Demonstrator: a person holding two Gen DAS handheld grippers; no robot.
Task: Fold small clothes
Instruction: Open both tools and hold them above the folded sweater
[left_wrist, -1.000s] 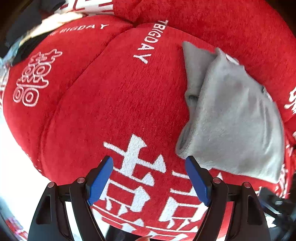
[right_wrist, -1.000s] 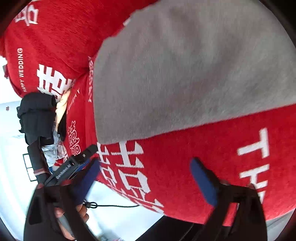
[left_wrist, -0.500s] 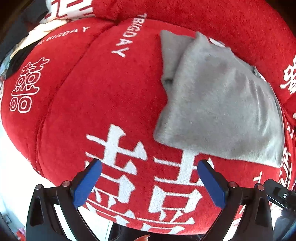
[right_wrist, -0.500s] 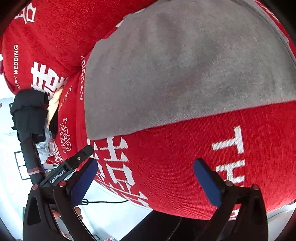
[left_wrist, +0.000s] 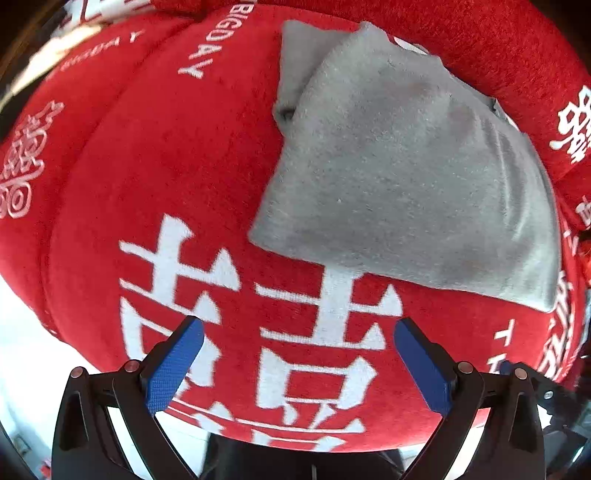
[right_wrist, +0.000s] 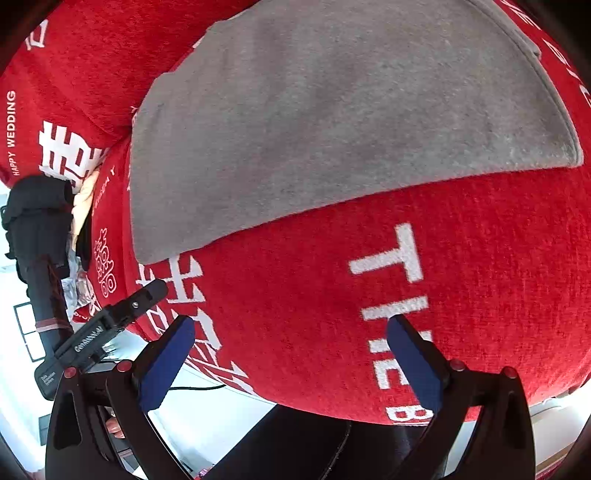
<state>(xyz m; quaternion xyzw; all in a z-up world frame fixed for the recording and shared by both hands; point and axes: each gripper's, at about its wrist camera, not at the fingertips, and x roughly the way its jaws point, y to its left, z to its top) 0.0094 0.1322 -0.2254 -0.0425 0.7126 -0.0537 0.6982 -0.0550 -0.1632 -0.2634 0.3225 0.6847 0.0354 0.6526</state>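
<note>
On the red cushion (left_wrist: 155, 177) with white lettering lies the folded grey cloth (left_wrist: 406, 173); both my left gripper (left_wrist: 298, 328) and right gripper (right_wrist: 290, 326) hang spread apart, empty, short of its near edge.

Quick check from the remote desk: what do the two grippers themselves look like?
Both match: the left gripper and right gripper have black angular frames, copper-coloured rivets and blue textured pads. In the right view, the left one's black body carries small white lettering.
</note>
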